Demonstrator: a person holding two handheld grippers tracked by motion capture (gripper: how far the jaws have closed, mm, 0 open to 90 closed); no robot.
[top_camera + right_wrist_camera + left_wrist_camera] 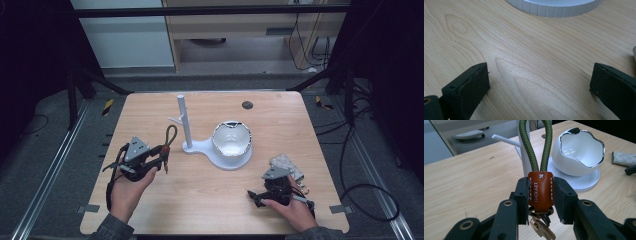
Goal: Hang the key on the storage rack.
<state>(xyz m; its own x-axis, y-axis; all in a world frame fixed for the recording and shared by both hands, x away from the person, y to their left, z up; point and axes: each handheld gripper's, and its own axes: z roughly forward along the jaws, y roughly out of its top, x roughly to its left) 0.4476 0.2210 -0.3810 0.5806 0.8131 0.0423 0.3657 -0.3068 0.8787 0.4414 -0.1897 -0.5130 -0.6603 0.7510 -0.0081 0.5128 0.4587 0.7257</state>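
Observation:
My left gripper (540,195) is shut on the brown leather tab (540,192) of a keychain. Its green cord loop (535,145) rises in front of the white stand's post (525,162), and keys (541,227) hang below the jaws. In the high view the left gripper (159,156) sits at the table's left with the cord loop (171,134) pointing toward the post (184,120). The white bowl (231,138) rests on the stand's base (235,161). My right gripper (539,85) stands open, low over bare wood, near the front right of the table (257,196).
A small patterned pouch (286,164) lies just behind the right gripper, also seen as the pouch (624,158) at the right of the left gripper view. A dark round spot (247,105) marks the table's far side. A short peg (505,140) branches off the post.

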